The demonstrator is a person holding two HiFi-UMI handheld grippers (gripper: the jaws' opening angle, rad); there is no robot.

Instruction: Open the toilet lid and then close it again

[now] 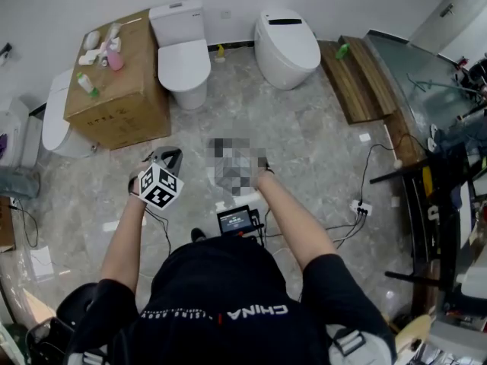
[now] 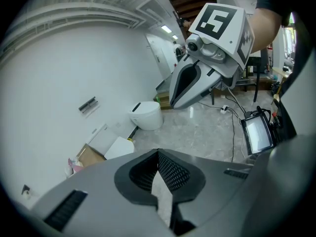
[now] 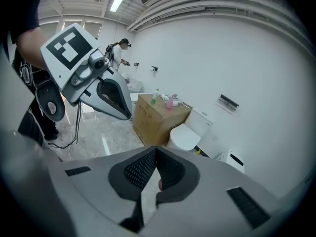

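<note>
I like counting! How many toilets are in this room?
3. A white toilet with a square tank stands by the back wall, a rounded white tankless toilet right of it, and a half-hidden white toilet left of the brown cardboard box. More may be hidden.

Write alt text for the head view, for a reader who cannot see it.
Seen from above, a person on a marble floor holds the left gripper out toward a white toilet with its lid down. A cardboard box topped with bottles stands left of it, a rounded toilet right.
</note>
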